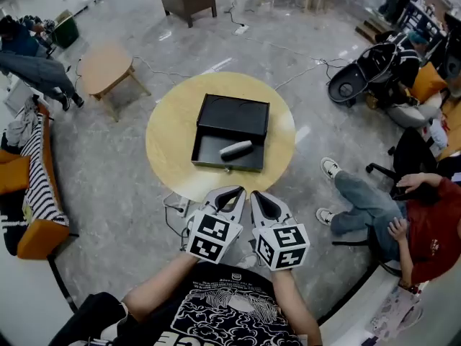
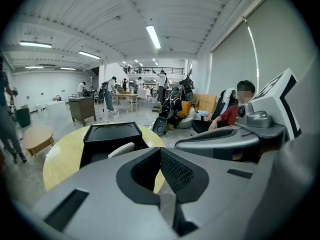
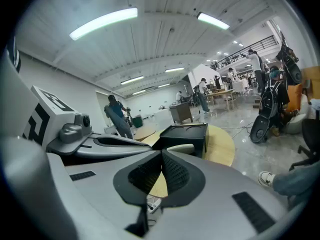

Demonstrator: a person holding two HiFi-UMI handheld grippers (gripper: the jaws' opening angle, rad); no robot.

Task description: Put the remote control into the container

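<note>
Remote control (image 1: 236, 149) inside black container (image 1: 212, 150), frame centre; long axis near-horizontal, right end slightly higher. Left gripper (image 1: 234, 192) and right gripper (image 1: 258, 195): jaws closed, empty.

In the left gripper view, the left claw (image 2: 160, 155), by its own grey body, hides the near end of the pale grey oblong remote control (image 2: 121, 149), the front wall of the black rectangular container (image 2: 112, 133) and the near rim of the round yellow table (image 2: 60, 159); distant figures (image 2: 109, 91) too small to tell apart.
</note>
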